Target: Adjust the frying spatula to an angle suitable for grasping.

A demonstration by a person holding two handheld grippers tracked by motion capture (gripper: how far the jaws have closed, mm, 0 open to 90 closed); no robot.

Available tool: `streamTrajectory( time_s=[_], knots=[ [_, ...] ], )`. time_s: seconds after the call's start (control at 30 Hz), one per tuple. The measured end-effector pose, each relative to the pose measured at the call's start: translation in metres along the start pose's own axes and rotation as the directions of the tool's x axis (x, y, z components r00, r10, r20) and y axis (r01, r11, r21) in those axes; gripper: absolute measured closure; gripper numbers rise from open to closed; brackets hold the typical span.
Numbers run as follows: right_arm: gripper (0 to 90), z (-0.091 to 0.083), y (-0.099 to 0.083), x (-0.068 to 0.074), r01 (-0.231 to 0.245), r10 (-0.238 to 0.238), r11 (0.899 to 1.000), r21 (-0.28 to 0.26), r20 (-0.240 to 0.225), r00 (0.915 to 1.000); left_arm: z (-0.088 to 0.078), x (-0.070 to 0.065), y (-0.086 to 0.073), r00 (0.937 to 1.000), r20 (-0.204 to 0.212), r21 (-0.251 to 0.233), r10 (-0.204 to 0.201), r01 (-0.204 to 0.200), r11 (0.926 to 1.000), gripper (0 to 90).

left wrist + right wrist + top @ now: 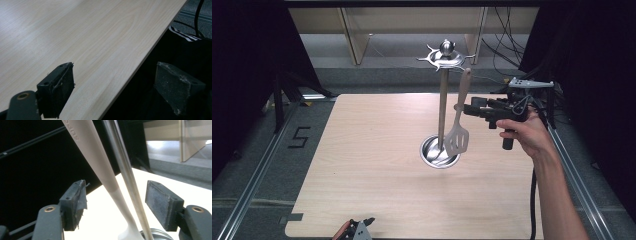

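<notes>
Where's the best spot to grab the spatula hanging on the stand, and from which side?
Grip the spatula mid-handle, probably from the right, where the right gripper already brackets it with jaws open. The handle hangs nearly upright and is slim there; the slotted blade is wide, and the stand's pole blocks the left.

A utensil stand [442,100] rises right of centre on the table [362,165]; a slotted spatula [458,127] hangs at its three o'clock, the right gripper [462,108] further toward three, the left gripper [354,231] at seven.
</notes>
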State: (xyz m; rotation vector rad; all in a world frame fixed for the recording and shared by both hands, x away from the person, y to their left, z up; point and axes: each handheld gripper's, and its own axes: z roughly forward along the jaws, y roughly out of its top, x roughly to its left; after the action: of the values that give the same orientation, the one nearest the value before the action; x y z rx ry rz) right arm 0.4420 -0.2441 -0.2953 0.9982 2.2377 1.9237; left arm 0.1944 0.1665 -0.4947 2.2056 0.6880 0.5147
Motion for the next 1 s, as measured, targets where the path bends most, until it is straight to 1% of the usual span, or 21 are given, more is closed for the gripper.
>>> streamTrajectory(
  time_s=[0.03,0.07,0.1,0.17,0.23,0.27,0.33,0.37,0.4,0.47,0.5,0.57,0.6,0.63,0.77,0.83,0.87,0.9,0.93,0.97,1.0],
  knots=[
    [32.7,-0.001,-0.001,0.001,0.006,-0.006,1.000,-0.004,0.007,1.0000,-0.001,0.002,0.000,0.9999,0.008,0.015,0.014,-0.014,0.9998,15.3],
    [32.2,-0.003,-0.002,0.001,0.027,-0.027,1.000,0.001,0.021,0.9994,-0.001,0.002,0.000,0.9999,0.008,0.015,0.013,-0.013,0.9998,15.3],
    [31.5,-0.004,-0.003,0.002,0.032,-0.032,0.999,0.000,0.026,0.9992,-0.001,0.002,0.000,0.9999,0.007,0.015,0.014,-0.014,0.9998,15.3],
    [30.8,-0.007,-0.005,0.005,0.042,-0.043,0.999,0.010,0.047,0.9980,0.001,0.000,0.000,0.9998,-0.017,-0.003,0.004,-0.004,1.0000,15.4],
    [30.4,-0.010,-0.009,0.006,0.080,-0.080,0.997,0.013,0.065,0.9946,0.000,0.001,0.000,1.0000,-0.008,0.001,0.004,-0.004,1.0000,15.3],
    [30.1,-0.011,-0.010,0.009,0.073,-0.075,0.997,0.024,0.082,0.9939,0.000,0.001,0.000,1.0000,-0.009,0.002,0.002,-0.002,1.0000,15.3],
    [29.9,-0.015,-0.014,0.011,0.116,-0.119,0.993,0.037,0.111,0.9867,0.000,0.001,0.000,0.9999,-0.011,0.001,0.002,-0.002,1.0000,15.4],
    [29.9,-0.017,-0.016,0.013,0.114,-0.117,0.993,0.039,0.116,0.9863,0.000,0.001,0.000,0.9999,-0.011,0.002,0.006,-0.006,1.0000,15.3],
    [29.8,-0.018,-0.018,0.013,0.130,-0.133,0.991,0.036,0.122,0.9835,0.001,0.000,0.000,0.9998,-0.022,-0.007,0.001,-0.001,1.0000,15.4],
    [29.8,-0.022,-0.021,0.016,0.124,-0.128,0.991,0.042,0.120,0.9844,0.000,0.001,0.000,0.9998,-0.021,-0.005,0.002,-0.002,1.0000,15.3],
    [29.8,-0.023,-0.022,0.017,0.141,-0.144,0.989,0.036,0.131,0.9808,0.000,0.001,0.000,0.9998,-0.022,-0.005,0.002,-0.002,1.0000,15.4],
    [29.8,-0.027,-0.025,0.020,0.150,-0.155,0.988,0.045,0.143,0.9775,0.000,0.001,0.000,0.9997,-0.022,-0.006,0.001,-0.002,1.0000,15.4],
    [29.8,-0.028,-0.027,0.022,0.140,-0.146,0.989,0.052,0.148,0.9781,0.000,0.001,0.000,0.9997,-0.023,-0.005,0.001,-0.002,1.0000,15.4],
    [29.8,-0.030,-0.029,0.021,0.176,-0.181,0.983,0.046,0.162,0.9701,0.000,0.001,0.000,0.9998,-0.022,-0.006,0.002,-0.002,1.0000,15.4],
    [29.5,-0.036,-0.039,0.024,0.189,-0.199,0.980,0.068,0.198,0.9598,0.000,0.001,0.000,0.9998,-0.022,-0.006,0.000,-0.001,1.0000,15.3],
    [29.2,-0.038,-0.043,0.024,0.215,-0.227,0.973,0.081,0.222,0.9481,0.001,0.001,0.000,0.9995,-0.032,-0.007,0.008,-0.008,0.9999,15.4],
    [29.2,-0.038,-0.046,0.024,0.218,-0.232,0.972,0.086,0.228,0.9455,0.000,0.001,0.000,0.9996,-0.026,-0.003,0.010,-0.010,0.9999,15.3],
    [29.2,-0.038,-0.049,0.025,0.209,-0.224,0.974,0.086,0.233,0.9463,0.001,0.001,0.000,0.9995,-0.031,-0.008,0.005,-0.005,1.0000,15.4],
    [29.2,-0.040,-0.050,0.025,0.223,-0.239,0.970,0.094,0.236,0.9419,0.001,0.001,0.000,0.9995,-0.030,-0.008,0.005,-0.005,1.0000,15.4],
    [29.2,-0.040,-0.053,0.026,0.208,-0.223,0.974,0.087,0.230,0.9474,0.001,0.001,0.000,0.9995,-0.031,-0.008,0.004,-0.004,1.0000,15.4],
    [29.2,-0.040,-0.054,0.027,0.206,-0.221,0.975,0.087,0.231,0.9476,0.001,0.001,0.000,0.9995,-0.032,-0.009,0.003,-0.004,1.0000,15.4]
  ],
)
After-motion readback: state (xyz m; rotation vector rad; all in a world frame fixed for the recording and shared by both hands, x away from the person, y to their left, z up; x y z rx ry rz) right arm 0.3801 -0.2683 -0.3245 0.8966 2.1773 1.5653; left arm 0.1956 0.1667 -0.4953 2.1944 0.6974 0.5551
